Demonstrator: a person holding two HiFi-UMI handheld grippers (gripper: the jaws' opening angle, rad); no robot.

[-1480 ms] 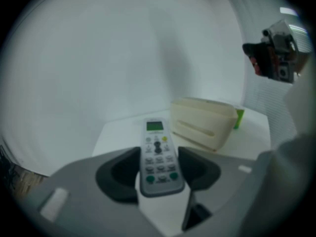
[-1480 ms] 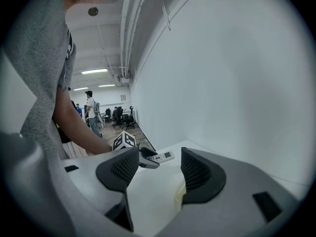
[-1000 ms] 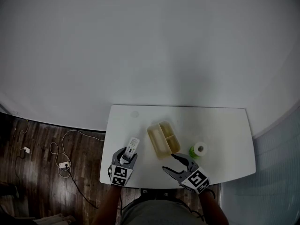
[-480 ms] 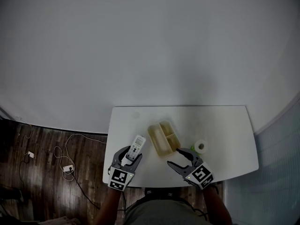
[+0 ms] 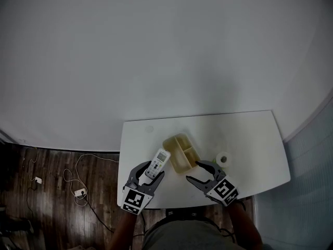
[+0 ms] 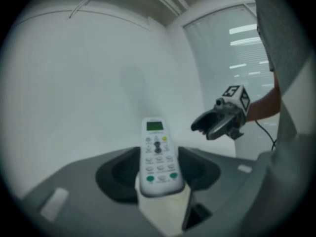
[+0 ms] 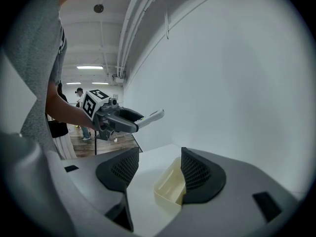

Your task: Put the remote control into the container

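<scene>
Over the desk's (image 5: 250,139) front edge, pinching the remote control (image 5: 158,162) by its lower end in the left tool (image 5: 151,171), up off the surface, just left of the container (image 5: 181,151). Holding the right tool (image 5: 193,171) spread and empty at the container's near end.

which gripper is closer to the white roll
Right. The right gripper is just beside the white roll; the left gripper, holding the remote control, is across the container from it.
</scene>
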